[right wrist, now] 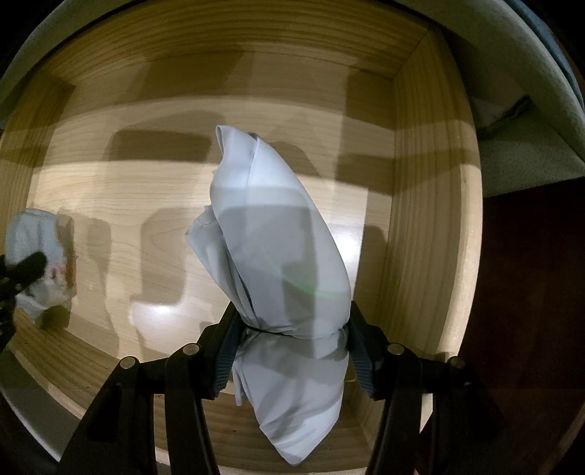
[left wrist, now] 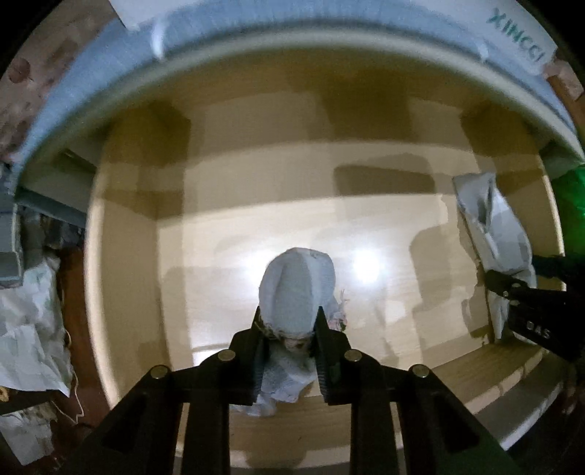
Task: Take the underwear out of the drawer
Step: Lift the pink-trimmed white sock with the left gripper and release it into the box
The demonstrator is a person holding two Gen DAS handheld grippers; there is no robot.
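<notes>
An open wooden drawer (left wrist: 256, 190) lies below both grippers, its bare floor lit and glossy. My left gripper (left wrist: 289, 319) is shut on a pale grey folded underwear (left wrist: 298, 281) held above the drawer floor near the front. My right gripper (right wrist: 292, 325) is shut on a second, larger light grey underwear (right wrist: 270, 226), bunched upright between the fingers over the drawer's right side. That piece also shows in the left wrist view (left wrist: 493, 226) with the right gripper (left wrist: 512, 292). The left gripper's piece shows in the right wrist view (right wrist: 36, 248).
The drawer's right wall (right wrist: 431, 219) stands close beside the right gripper. A grey-blue mattress or padded edge (left wrist: 256, 33) runs above the drawer's back. Crumpled white cloth (left wrist: 29, 329) lies on the dark floor left of the drawer.
</notes>
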